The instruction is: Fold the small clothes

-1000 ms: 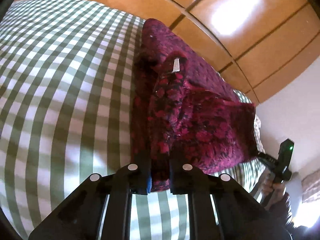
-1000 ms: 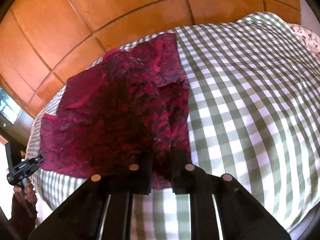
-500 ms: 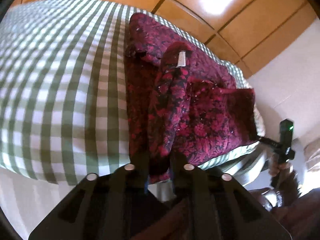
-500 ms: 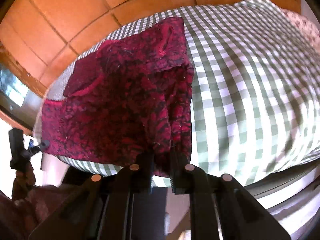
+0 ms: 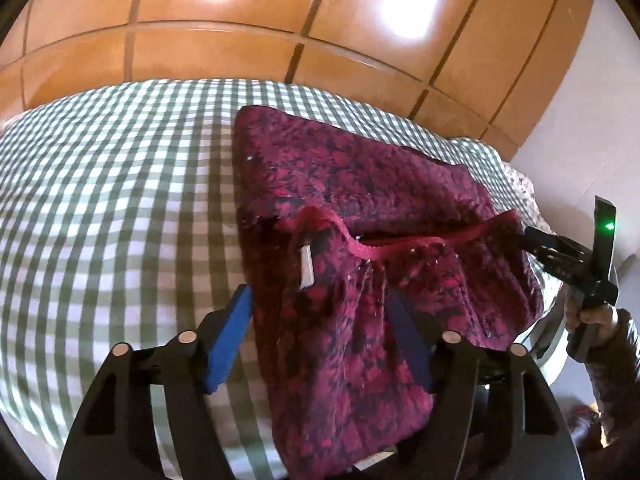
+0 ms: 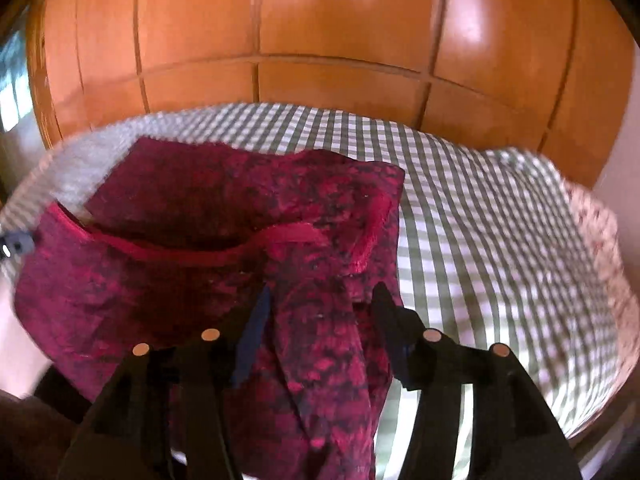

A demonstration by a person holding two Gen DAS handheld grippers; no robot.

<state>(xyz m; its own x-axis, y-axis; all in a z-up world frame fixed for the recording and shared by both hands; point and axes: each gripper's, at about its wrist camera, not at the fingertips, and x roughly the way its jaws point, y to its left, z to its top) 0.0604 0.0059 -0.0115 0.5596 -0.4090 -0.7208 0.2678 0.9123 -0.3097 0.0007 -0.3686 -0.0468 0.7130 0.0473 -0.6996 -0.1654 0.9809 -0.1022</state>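
1. The left tongs (image 5: pixel 320 320) stand released, their blue-padded fingers (image 5: pixel 230 340) spread wide with a fold of the garment (image 5: pixel 360 208) lying loose between them.
2. The right tongs (image 6: pixel 320 320) are likewise spread apart, cloth draped between the dark fingers (image 6: pixel 252 336) but not pinched.
3. The garment is a soft, nubby knit in dark red with black blotches, edged by a plain red ribbed hem (image 5: pixel 360 246); a small white label (image 5: pixel 307 266) hangs just ahead of the left tongs.
4. It lies bunched and folded over on the bed (image 5: pixel 100 200), directly ahead of both tongs, its near edge spilling toward them.
5. The bed wears a green and white checked cover, smooth and flat.
6. Beyond it stand glossy orange-brown wooden wardrobe panels (image 6: pixel 320 20), cut by dark grooves.
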